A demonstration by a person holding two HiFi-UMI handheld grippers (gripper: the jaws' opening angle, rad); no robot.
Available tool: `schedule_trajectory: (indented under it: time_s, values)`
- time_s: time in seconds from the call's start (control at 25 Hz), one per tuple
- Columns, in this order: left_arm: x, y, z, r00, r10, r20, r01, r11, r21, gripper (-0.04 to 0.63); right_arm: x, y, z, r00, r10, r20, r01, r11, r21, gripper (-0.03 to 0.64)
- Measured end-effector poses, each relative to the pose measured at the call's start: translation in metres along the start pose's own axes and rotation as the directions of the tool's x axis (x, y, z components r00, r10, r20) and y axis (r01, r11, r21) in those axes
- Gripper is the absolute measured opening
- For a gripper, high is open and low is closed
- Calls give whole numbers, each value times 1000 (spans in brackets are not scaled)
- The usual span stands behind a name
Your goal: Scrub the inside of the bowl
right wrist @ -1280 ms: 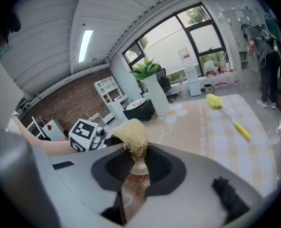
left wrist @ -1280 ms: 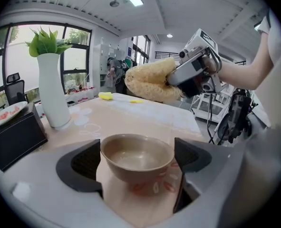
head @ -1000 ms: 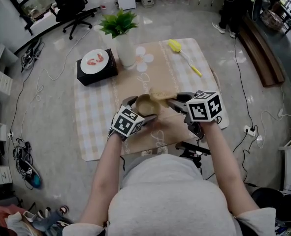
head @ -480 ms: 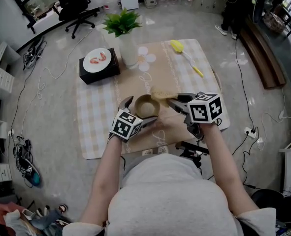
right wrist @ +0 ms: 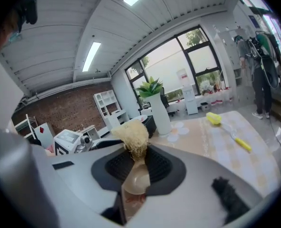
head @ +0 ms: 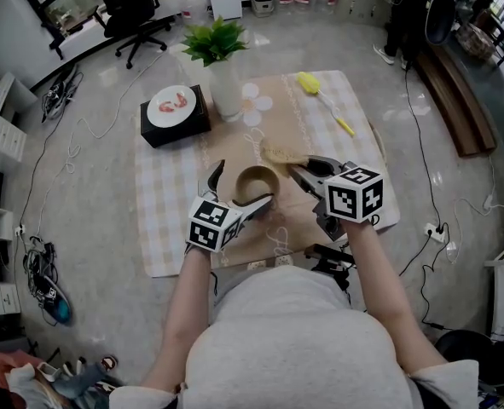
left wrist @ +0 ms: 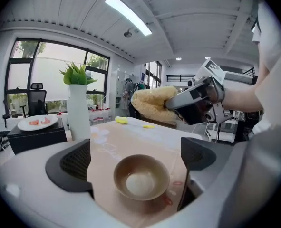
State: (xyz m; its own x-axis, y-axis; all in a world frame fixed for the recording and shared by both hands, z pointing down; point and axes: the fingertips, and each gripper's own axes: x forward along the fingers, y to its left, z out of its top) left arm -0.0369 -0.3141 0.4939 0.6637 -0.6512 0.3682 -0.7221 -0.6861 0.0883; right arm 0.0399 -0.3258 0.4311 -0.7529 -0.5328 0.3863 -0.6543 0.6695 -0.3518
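A brown bowl (head: 256, 182) stands on the tan table runner (head: 277, 122). My left gripper (head: 244, 187) is open, with a wide jaw on each side of the bowl (left wrist: 141, 176) and neither one touching it. My right gripper (head: 296, 168) is shut on a yellowish fibrous scrubber (head: 280, 154), which hangs just right of the bowl's rim. In the left gripper view the scrubber (left wrist: 152, 103) is above and behind the bowl. From the right gripper view the scrubber (right wrist: 131, 135) sticks up between the jaws, with the bowl (right wrist: 137, 178) showing below it.
A white vase with a green plant (head: 224, 82) stands at the back of the runner. A black box with a white plate (head: 173, 112) on it is at the back left. A yellow dish brush (head: 321, 96) lies at the back right. Cables and an office chair (head: 128, 7) are on the floor.
My left gripper has opened off the bowl and drawn back a little toward me. The bowl stays on the runner. The right gripper still holds the scrubber beside the rim.
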Motion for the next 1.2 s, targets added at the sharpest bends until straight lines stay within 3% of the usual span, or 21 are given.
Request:
schedule_trajectory:
  time_s: [0.16,0.24,0.56,0.8,1.2]
  values:
    - [-10,3,20,997,45,67,-45,999,-2,574,4,5,12,997,-26,67,30,998,-47,72]
    - [-15,3,31,993,61,98,-62,998,2,538,5,9,19,994,-36,103,43,997,-69,72]
    - [-34,11,63,964,153,217,-156,988,-6,250,8,20,37,977,-79,199,115,978,-176,72]
    - [-49,21,84,924,241,296,-246,969,-20,6,3,22,49,952,-109,287,176,960,-218,72]
    - [-51,29,102,902,274,334,-290,957,-1,5,3,26,60,911,-128,393,242,936,-255,71]
